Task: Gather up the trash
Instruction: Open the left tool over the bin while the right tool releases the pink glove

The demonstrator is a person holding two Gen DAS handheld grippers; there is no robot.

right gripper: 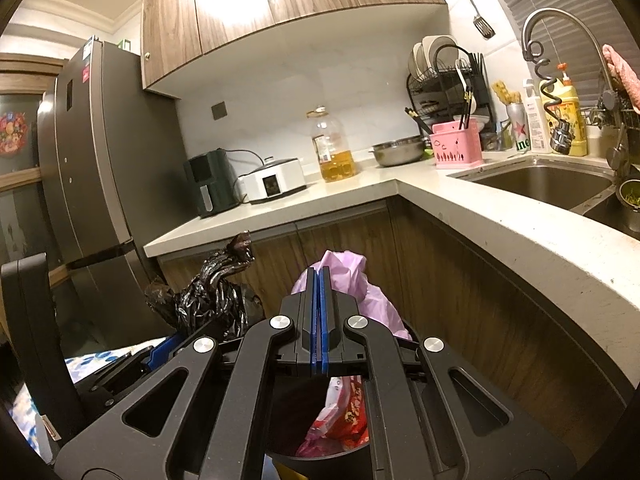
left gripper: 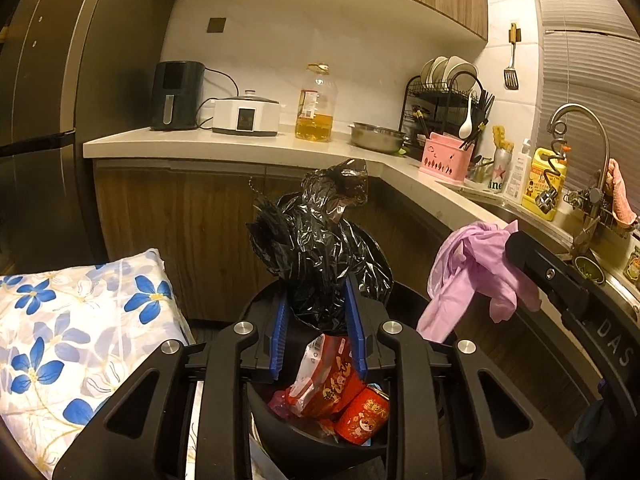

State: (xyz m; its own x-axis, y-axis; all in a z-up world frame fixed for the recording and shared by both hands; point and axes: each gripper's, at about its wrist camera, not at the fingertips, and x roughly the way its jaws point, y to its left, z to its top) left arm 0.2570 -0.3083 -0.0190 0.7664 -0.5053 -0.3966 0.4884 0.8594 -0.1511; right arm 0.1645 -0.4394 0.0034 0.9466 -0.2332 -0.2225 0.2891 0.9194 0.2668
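The black trash bin (left gripper: pixel 280 432) sits on the floor below both grippers, holding red snack wrappers (left gripper: pixel 332 384) and a red can (left gripper: pixel 362 416). The left gripper (left gripper: pixel 318 312) has its blue pads pressed on a bunched black trash bag (left gripper: pixel 320 248) rising from the bin. The right gripper (right gripper: pixel 319 280) has its fingers together, pinching a pink plastic bag (right gripper: pixel 360 280) (draped over the bin's rim). Only the right wrist view shows the sink (right gripper: pixel 540 184) basin; only the left shows a floral cushion (left gripper: pixel 72 328).

A home kitchen: a sink (right gripper: pixel 536 184) with faucet (right gripper: pixel 560 32), dish rack (left gripper: pixel 444 96), fridge (right gripper: pixel 92 160), wood cabinets (right gripper: pixel 280 0) and oil bottle (left gripper: pixel 316 104) on the tabletop (left gripper: pixel 240 144).
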